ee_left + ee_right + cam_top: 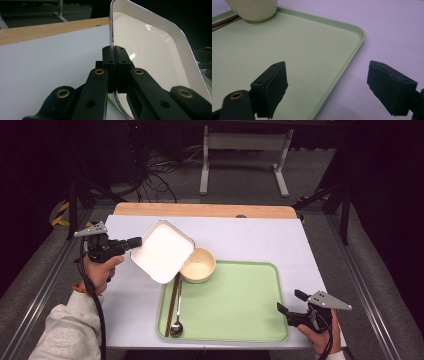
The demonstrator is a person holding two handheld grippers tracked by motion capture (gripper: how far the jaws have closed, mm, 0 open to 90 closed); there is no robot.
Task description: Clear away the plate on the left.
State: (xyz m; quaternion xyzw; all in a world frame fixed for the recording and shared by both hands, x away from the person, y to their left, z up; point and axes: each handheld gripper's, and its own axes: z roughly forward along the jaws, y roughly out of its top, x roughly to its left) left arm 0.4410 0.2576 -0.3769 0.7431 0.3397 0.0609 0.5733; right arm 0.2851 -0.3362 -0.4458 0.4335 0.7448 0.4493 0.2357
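At the near right, the right gripper (292, 306) is idling with its jaws apart over the tray's (235, 312) right rim, holding nothing. Farther left, the left gripper (134, 242) is pinching the white plate's (162, 250) left rim, carrying it tilted above the table, its low edge close to the bowl (198, 265) and chopsticks (173, 302). Keeping that pinch firm and levelling the plate looks wise before clearing the bowl.
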